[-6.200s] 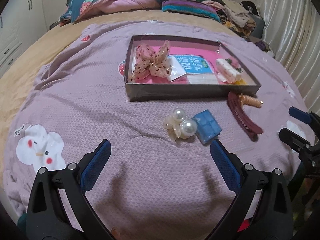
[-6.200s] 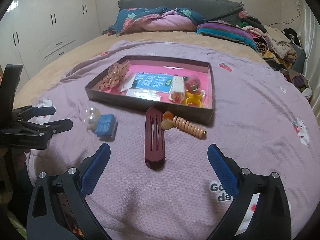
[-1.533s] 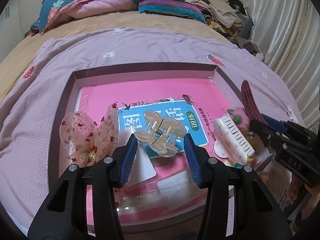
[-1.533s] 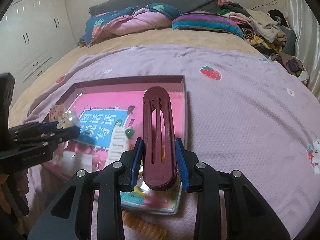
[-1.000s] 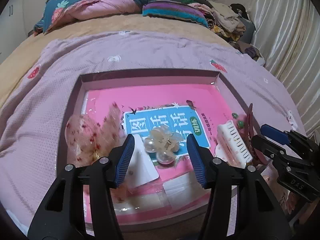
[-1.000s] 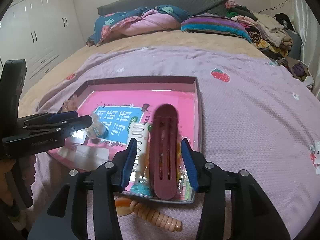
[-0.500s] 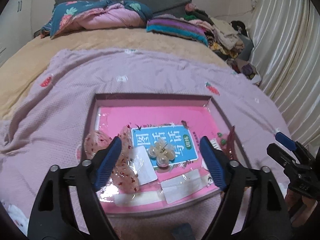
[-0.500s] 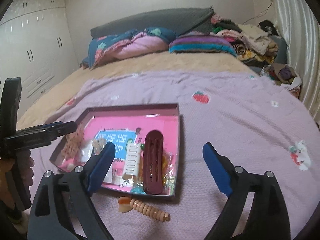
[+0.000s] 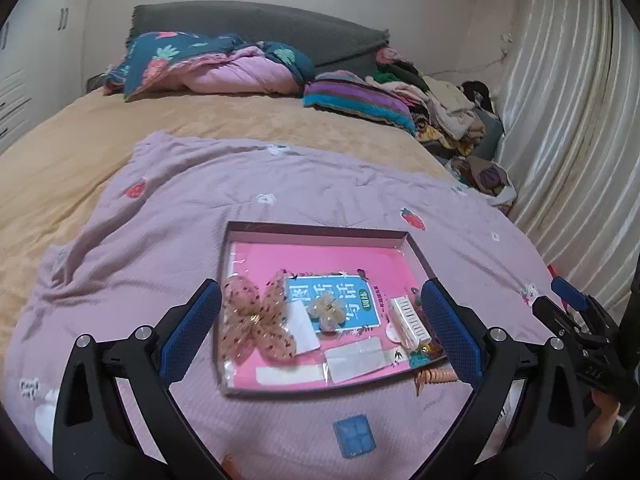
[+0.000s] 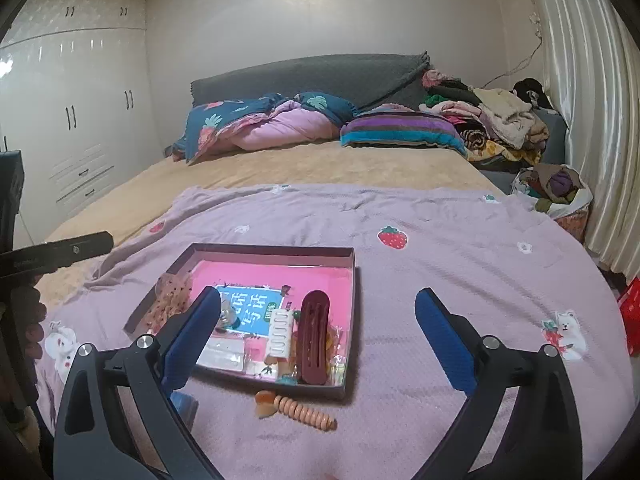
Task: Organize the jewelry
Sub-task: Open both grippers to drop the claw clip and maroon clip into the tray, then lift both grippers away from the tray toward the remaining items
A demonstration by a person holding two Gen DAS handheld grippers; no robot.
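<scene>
— Where did the jewelry sit?

— Mostly in the shallow box (image 9: pixel 418 249) on the lilac blanket (image 9: pixel 168 216) over the bed. The pearl clip (image 9: pixel 327 312) lay on the blue card (image 9: pixel 352 298) in the middle, the sheer pink bow (image 9: pixel 256 322) at the box's left, and the white comb clip (image 9: pixel 409 316) at its right. In the right wrist view, the maroon barrette (image 10: pixel 314 338) rested lengthwise just beside that comb clip.

— Anything outside the box?

— The blue square case (image 9: pixel 354 436) lay on the blanket in front of it, and the orange ridged clip (image 10: pixel 296 406) lay just outside the near right corner.

— And the tools?

— The left tool (image 9: pixel 320 332) hung above the blanket with its fingers spread wide, holding nothing. The right tool (image 10: pixel 318 334) was likewise wide apart and empty.
</scene>
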